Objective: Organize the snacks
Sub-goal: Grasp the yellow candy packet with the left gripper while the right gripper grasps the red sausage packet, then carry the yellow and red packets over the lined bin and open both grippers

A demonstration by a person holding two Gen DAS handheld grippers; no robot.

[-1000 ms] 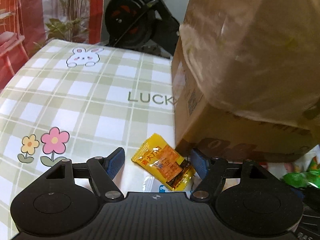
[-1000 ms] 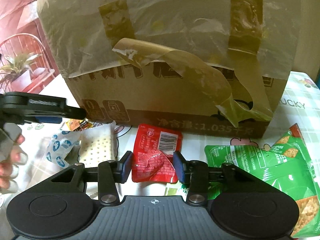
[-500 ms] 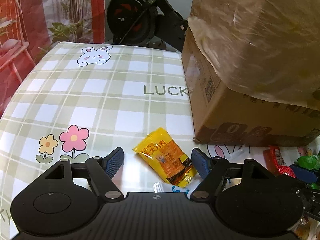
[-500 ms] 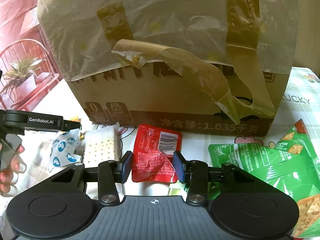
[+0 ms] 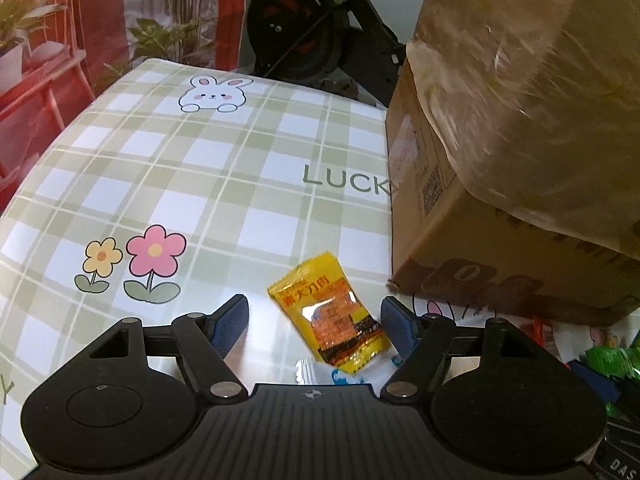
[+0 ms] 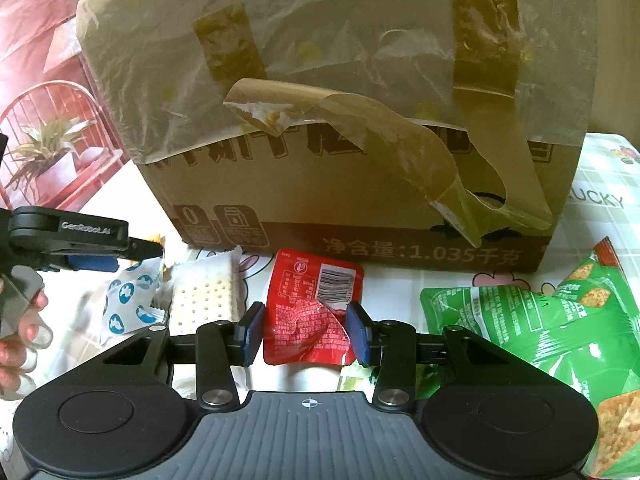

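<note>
In the left wrist view a yellow snack packet (image 5: 329, 311) lies on the checked tablecloth (image 5: 168, 184), between the fingers of my open left gripper (image 5: 314, 320), nearer the right finger. In the right wrist view a red snack packet (image 6: 311, 312) lies in front of the cardboard box (image 6: 320, 120), between the fingers of my right gripper (image 6: 305, 334). The jaws stand close on both sides of the packet's lower part; I cannot see whether they press it. The left gripper also shows in the right wrist view (image 6: 72, 240) at far left.
A large taped cardboard box (image 5: 512, 152) stands on the table. A cracker pack (image 6: 204, 300), a white-and-blue packet (image 6: 124, 304) and green snack bags (image 6: 540, 320) lie before it. A black wheeled machine (image 5: 304, 36) and red furniture stand beyond the table's far edge.
My left gripper has drawn back and left from the box, with the yellow packet still between its fingers. My right gripper has stayed around the red packet.
</note>
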